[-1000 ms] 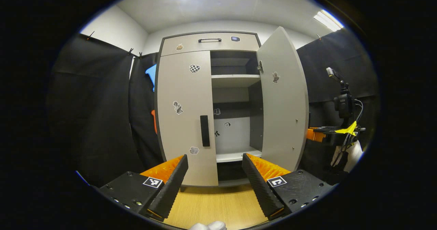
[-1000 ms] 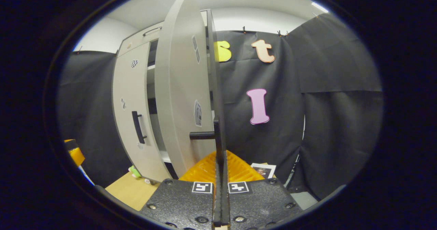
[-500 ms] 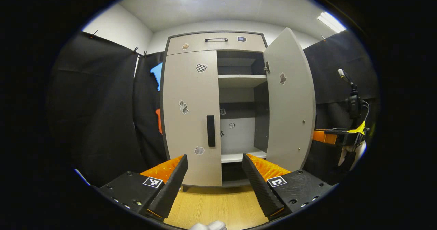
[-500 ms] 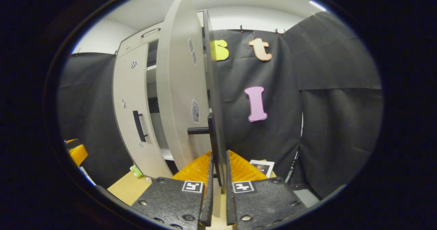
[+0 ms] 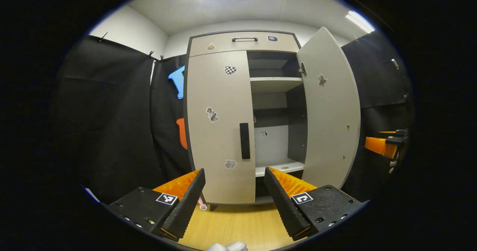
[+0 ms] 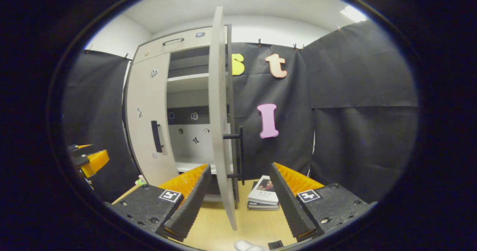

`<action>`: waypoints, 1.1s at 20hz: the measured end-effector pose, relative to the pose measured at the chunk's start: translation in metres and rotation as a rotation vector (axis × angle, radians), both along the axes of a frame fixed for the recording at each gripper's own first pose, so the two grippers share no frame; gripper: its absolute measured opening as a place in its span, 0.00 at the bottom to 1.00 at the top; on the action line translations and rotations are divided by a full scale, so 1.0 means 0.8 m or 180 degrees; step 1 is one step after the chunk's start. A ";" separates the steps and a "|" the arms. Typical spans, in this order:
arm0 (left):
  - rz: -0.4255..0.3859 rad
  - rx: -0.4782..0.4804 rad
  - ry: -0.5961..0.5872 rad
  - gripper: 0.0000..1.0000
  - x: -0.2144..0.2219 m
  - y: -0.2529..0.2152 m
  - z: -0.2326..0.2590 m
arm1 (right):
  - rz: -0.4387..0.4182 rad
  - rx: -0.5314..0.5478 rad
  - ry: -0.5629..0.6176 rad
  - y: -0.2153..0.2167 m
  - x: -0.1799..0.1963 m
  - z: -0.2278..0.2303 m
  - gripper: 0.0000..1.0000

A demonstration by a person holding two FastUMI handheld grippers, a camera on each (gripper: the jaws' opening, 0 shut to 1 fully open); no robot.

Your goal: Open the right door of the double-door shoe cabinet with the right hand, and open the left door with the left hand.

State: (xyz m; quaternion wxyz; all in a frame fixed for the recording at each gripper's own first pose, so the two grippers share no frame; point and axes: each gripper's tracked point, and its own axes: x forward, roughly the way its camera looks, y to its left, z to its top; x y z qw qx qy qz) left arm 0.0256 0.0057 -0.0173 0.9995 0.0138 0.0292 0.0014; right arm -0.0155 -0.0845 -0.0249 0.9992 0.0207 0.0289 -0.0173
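— Grey left door [image 5: 220, 126] stays shut, far ahead; its upright black handle [image 5: 244, 141] sits just right of the left gripper [image 5: 234, 195], whose fingers are apart and empty.

— Right gripper [image 6: 240, 202] is spread wide too; the right door [image 6: 220, 132] stands open, edge-on.

Left gripper view: faces the cabinet [image 5: 238, 113] front, near, frame centre. Right gripper view: edge-on to the open door [image 6: 220, 109]. Both share the shelves.

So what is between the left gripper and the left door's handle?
Nothing: in the left gripper view, only bare wooden floor separates the open left gripper from the shut left door's handle.
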 end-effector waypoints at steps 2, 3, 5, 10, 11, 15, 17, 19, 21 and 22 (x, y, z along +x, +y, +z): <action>-0.0012 0.0010 0.0003 0.95 0.007 0.009 -0.003 | 0.0059 -0.0022 0.0020 0.027 -0.013 -0.011 0.98; -0.0014 0.0025 0.0007 0.95 0.011 0.013 -0.004 | 0.0072 -0.0037 0.0016 0.037 -0.016 -0.014 0.98; -0.0014 0.0040 0.0024 0.95 0.020 0.020 -0.010 | 0.0129 -0.0045 0.0057 0.056 -0.019 -0.020 0.98; -0.0065 -0.0003 -0.0012 0.95 0.057 0.029 -0.014 | 0.0102 -0.0007 0.0047 0.076 -0.018 -0.016 0.98; -0.0077 -0.0015 -0.0018 0.95 0.066 0.029 -0.014 | 0.0082 -0.0017 0.0051 0.077 -0.018 -0.015 0.97; -0.0139 -0.0059 -0.0114 0.95 0.118 0.025 -0.007 | 0.0005 -0.0049 0.0034 0.079 -0.017 -0.008 0.98; -0.0148 -0.0058 -0.0157 0.95 0.148 0.022 -0.005 | -0.0053 -0.0056 0.0036 0.077 -0.020 -0.007 0.98; -0.0191 -0.0078 -0.0173 0.95 0.177 0.013 -0.006 | -0.0110 -0.0101 0.0046 0.075 -0.020 -0.006 0.98; -0.0221 -0.0100 -0.0171 0.95 0.204 0.003 -0.007 | -0.0176 -0.0127 0.0067 0.072 -0.021 -0.007 0.98; -0.0219 -0.0088 -0.0170 0.95 0.215 -0.001 -0.008 | -0.0201 -0.0123 0.0073 0.071 -0.020 -0.007 0.98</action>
